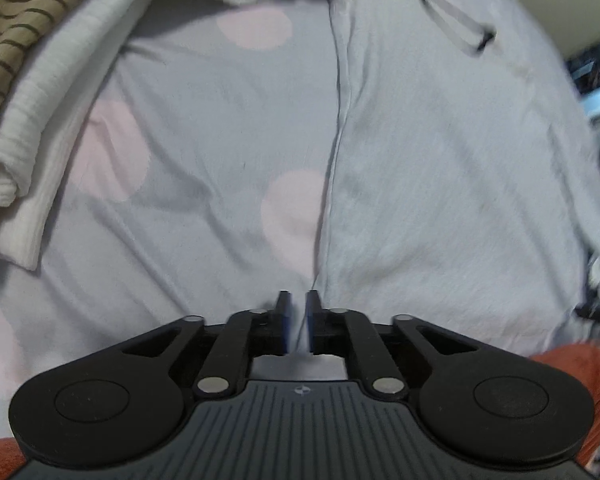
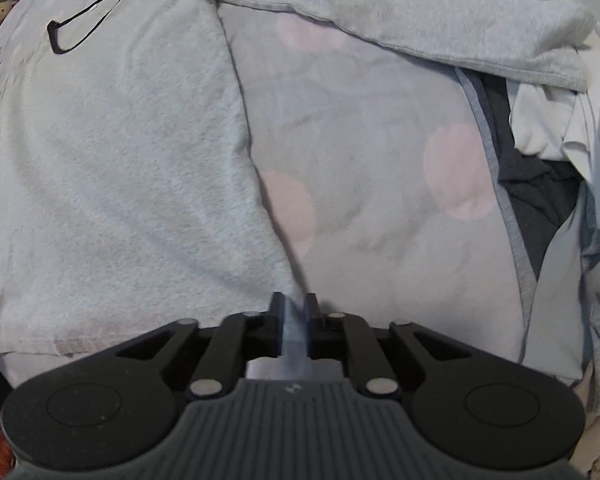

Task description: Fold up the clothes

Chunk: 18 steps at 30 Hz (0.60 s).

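Gripping the grey T-shirt point(image 2: 112, 168) hem, left gripper point(image 1: 299, 320) and right gripper point(image 2: 294, 324) both have jaws clenched on fabric; lift evenly, keeping edges aligned over the spotted bedsheet point(image 2: 360, 184).

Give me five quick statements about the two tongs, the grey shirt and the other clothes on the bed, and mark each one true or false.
1. The left tongs are shut on an edge of the grey shirt. True.
2. The right tongs are wide open and hold nothing. False: they pinch cloth too.
3. The bed sheet has pink dots. True.
4. The shirt's neck has red trim. False: the trim is black.
5. A brown striped garment lies at the upper left of the left view. True.
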### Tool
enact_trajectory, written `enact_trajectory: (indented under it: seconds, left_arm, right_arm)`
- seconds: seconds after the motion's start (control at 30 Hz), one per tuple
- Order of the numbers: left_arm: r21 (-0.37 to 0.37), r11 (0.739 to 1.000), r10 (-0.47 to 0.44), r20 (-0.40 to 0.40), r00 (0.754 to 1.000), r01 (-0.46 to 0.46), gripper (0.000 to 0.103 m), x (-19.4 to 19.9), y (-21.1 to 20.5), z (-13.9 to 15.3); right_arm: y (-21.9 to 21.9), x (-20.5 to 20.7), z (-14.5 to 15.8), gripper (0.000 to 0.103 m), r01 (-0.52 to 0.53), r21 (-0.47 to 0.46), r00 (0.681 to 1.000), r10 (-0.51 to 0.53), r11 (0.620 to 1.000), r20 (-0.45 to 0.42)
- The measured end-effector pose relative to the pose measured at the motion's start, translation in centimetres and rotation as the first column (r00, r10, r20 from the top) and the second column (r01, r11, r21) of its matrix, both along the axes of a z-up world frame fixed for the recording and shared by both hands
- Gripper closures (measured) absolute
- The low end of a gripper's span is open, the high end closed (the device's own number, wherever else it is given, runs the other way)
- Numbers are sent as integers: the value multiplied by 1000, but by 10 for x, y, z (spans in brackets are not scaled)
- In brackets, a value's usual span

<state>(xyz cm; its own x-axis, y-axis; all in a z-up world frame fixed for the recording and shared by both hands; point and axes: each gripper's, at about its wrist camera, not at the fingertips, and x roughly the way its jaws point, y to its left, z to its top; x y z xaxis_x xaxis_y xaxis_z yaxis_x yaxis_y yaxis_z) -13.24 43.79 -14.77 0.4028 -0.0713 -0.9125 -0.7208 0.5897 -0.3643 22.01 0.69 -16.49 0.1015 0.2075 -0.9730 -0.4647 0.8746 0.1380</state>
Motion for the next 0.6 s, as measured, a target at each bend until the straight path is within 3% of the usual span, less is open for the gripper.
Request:
enact_trajectory:
  seconds: [0.03,0.17,0.37,0.6]
  left_arm:
    - [-1,1000,20,30,999,-20,82,-2,2,2]
    - [25,997,77,98,992,-80,82,2,7,6]
    - [85,982,148,185,972,-166,81,23,16,14]
    - [160,955,195,288,937,-248,76,61,40,5]
  right_arm:
    - [0,-2,5,81,2,9,1000,-2,1000,14]
    - [7,-10,24,81,50,154,998,-53,987,17]
    - [53,-33,41,73,42,362,991,-86,931,106]
    - [104,-42,17,69,82,419,940,-210,904,269]
